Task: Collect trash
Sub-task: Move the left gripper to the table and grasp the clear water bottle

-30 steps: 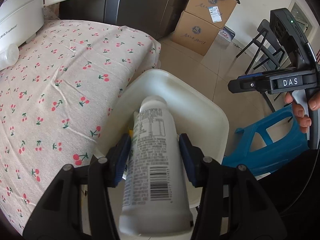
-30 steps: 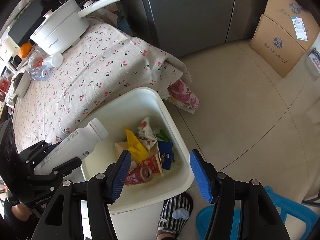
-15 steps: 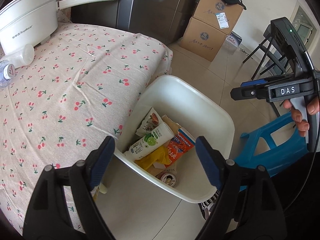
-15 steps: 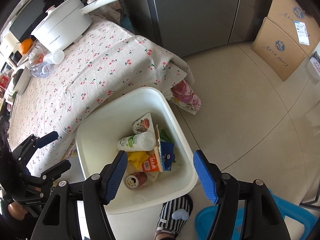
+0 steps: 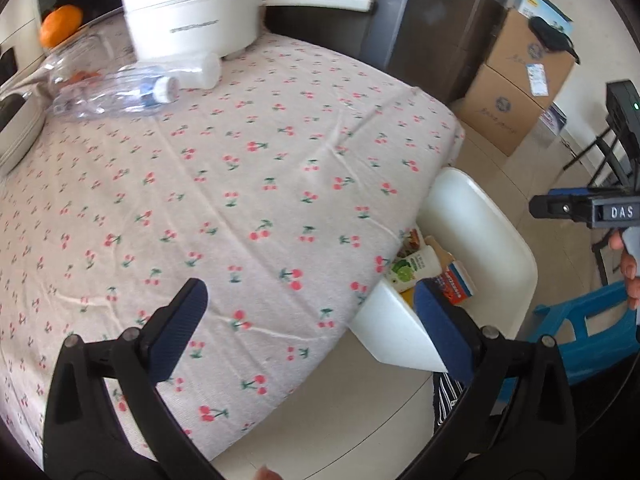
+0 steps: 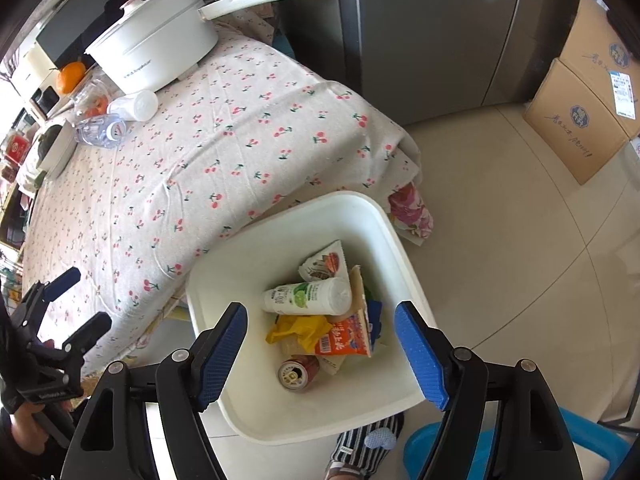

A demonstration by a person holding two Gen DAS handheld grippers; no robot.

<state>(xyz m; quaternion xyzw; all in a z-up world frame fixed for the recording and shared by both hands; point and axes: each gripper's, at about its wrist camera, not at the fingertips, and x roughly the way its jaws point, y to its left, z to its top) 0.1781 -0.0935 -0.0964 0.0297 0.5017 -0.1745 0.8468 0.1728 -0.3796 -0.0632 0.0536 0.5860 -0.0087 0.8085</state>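
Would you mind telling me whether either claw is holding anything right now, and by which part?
Nothing is held: the left claw and the right claw are both open and empty.

One bin [image 6: 404, 264]. In bin: one white bottle [image 6: 308, 298], one can [image 6: 294, 374], one yellow wrapper [image 6: 298, 328]. On table: one pot [image 5: 192, 12], one orange [image 5: 60, 30], two bottles [image 5: 120, 94]. Two boxes [image 5: 516, 84]. Two grippers [image 6: 320, 352].

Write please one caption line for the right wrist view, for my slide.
Open right gripper hovers above the white bin holding a milk bottle, can and wrappers beside the cherry-print table.
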